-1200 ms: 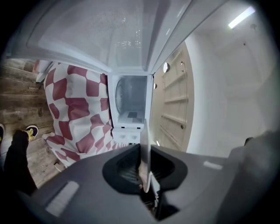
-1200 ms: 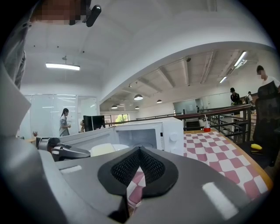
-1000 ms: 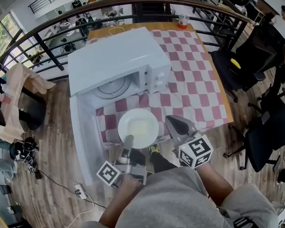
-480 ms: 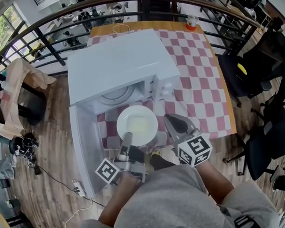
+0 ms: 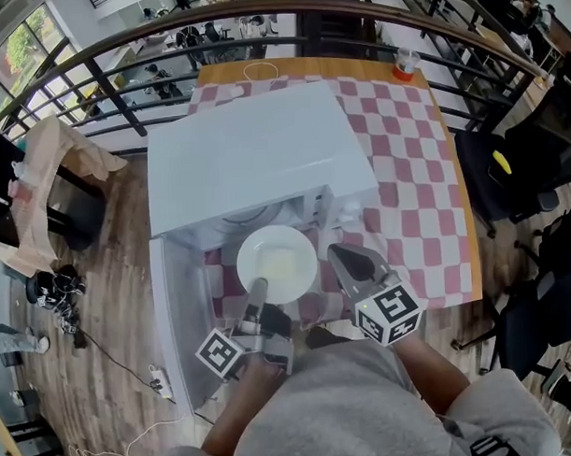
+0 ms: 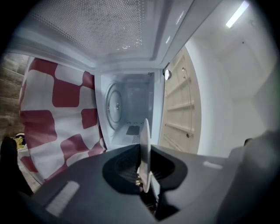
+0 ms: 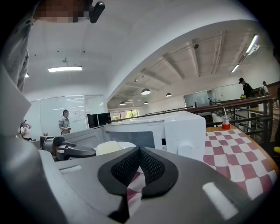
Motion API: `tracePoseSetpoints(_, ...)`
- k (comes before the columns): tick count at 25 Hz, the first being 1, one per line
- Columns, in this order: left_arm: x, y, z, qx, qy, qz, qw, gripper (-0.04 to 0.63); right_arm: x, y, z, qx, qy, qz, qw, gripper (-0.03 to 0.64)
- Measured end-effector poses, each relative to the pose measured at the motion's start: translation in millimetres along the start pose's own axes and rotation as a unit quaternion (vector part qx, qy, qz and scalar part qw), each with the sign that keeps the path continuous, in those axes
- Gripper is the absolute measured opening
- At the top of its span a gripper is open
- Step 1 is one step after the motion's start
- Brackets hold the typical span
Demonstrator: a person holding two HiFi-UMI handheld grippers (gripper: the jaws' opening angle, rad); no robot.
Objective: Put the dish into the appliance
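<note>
A white dish (image 5: pixel 277 263) hangs level at the mouth of the white microwave (image 5: pixel 255 158), whose door (image 5: pixel 174 310) stands swung open at the left. My left gripper (image 5: pixel 259 288) is shut on the dish's near rim. In the left gripper view the dish (image 6: pixel 145 133) shows edge-on between the jaws of that gripper (image 6: pixel 143 168), with the cavity and its glass turntable (image 6: pixel 114 105) straight ahead. My right gripper (image 5: pixel 342 254) is shut and empty, just right of the dish. The right gripper view shows this gripper (image 7: pixel 139 152) beside the dish (image 7: pixel 109 147).
The microwave stands on a table with a red-and-white chequered cloth (image 5: pixel 410 171). A cup (image 5: pixel 404 64) sits at the table's far right corner. A dark railing (image 5: pixel 120 41) curves behind the table. Black chairs (image 5: pixel 512 168) stand at the right.
Both grippers and the dish have moved forward toward the microwave's opening. The dish's far rim now reaches the cavity's mouth. The grip on the dish is unchanged.
</note>
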State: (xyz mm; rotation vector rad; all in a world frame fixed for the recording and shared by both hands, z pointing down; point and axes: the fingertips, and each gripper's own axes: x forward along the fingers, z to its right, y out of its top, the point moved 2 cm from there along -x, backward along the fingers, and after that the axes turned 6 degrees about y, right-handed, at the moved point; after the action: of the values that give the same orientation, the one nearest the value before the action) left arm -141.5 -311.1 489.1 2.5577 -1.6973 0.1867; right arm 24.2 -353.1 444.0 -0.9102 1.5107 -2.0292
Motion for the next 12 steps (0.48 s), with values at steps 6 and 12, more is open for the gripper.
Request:
tracePoseSetpoints(6, 6.7, 8.2, -8.7, -0.002, 0.013, 0.022, 0.9997, 0.041, 12.6, 2.7, 10.5, 0.001, 0.018, 0.001, 1.000, -0.002)
tracePoseSetpoints(12, 16.7, 11.1, -9.1, -0.004, 0.014, 0.039, 0.9991, 0.041, 22.4, 0.2, 18.9, 0.004, 0.039, -0.004, 0.999, -0.002)
